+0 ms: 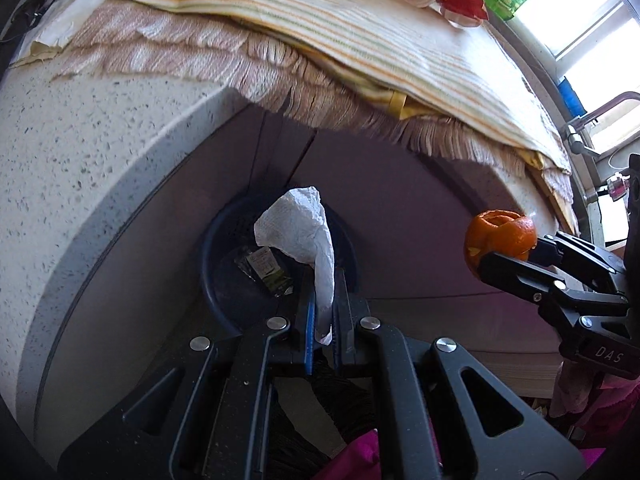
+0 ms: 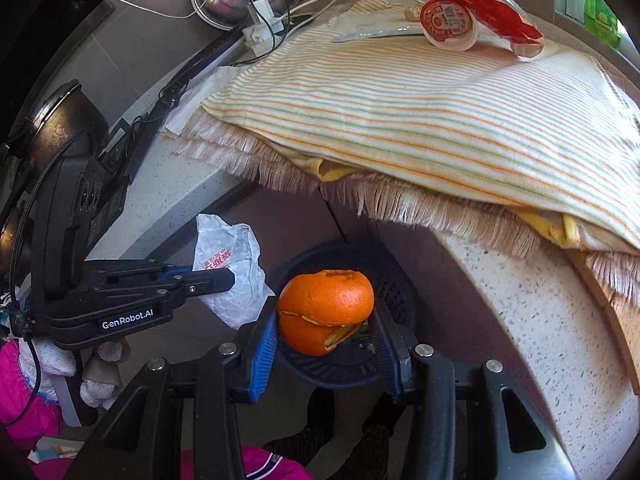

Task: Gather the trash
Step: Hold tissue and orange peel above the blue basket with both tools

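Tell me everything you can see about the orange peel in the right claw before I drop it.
The orange peel is a hollow, ball-shaped tangerine skin, bright orange and dimpled, with torn curled edges and a split around its middle showing paler inner pith. The right claw pinches it from both sides between blue-lined fingers. It hangs in the air in front of the counter edge, over the dark blue mesh bin below, touching nothing but the fingers.

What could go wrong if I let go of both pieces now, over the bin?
1. The crumpled paper in the left gripper is light and partly off to the side of the blue bin; it might drift past the rim.
2. The orange peel in the right gripper looks split and could fall apart or bounce out.
3. The two grippers sit close together, so moving either could bump the other.
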Available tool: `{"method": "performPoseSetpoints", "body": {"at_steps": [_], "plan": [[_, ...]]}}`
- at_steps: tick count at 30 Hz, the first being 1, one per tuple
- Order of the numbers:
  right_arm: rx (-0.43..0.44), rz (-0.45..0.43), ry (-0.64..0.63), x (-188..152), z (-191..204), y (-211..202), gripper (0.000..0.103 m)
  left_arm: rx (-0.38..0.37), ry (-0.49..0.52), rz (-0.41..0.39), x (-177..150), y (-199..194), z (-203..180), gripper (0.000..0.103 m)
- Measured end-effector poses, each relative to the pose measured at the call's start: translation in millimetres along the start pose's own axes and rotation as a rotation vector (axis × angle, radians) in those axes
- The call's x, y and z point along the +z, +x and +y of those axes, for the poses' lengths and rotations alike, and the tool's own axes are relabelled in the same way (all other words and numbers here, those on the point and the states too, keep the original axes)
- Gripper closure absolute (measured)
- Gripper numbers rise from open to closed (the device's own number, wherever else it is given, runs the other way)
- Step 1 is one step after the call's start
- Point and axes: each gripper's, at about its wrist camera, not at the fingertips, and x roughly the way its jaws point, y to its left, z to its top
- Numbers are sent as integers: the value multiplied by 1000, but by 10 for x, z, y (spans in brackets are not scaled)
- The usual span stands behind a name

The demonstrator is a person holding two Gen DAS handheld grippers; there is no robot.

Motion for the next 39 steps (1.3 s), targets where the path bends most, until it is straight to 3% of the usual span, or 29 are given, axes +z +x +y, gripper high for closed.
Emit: {"method": "performPoseSetpoints", "body": {"at_steps": [16,39], "plan": [[-27,90,11,-265,-9,527,57,65,-2,100,-183,615,108,99],[-36,157,-2,-256,-59,1208,56,126,-4,163,-190,1148,218,99]]}}
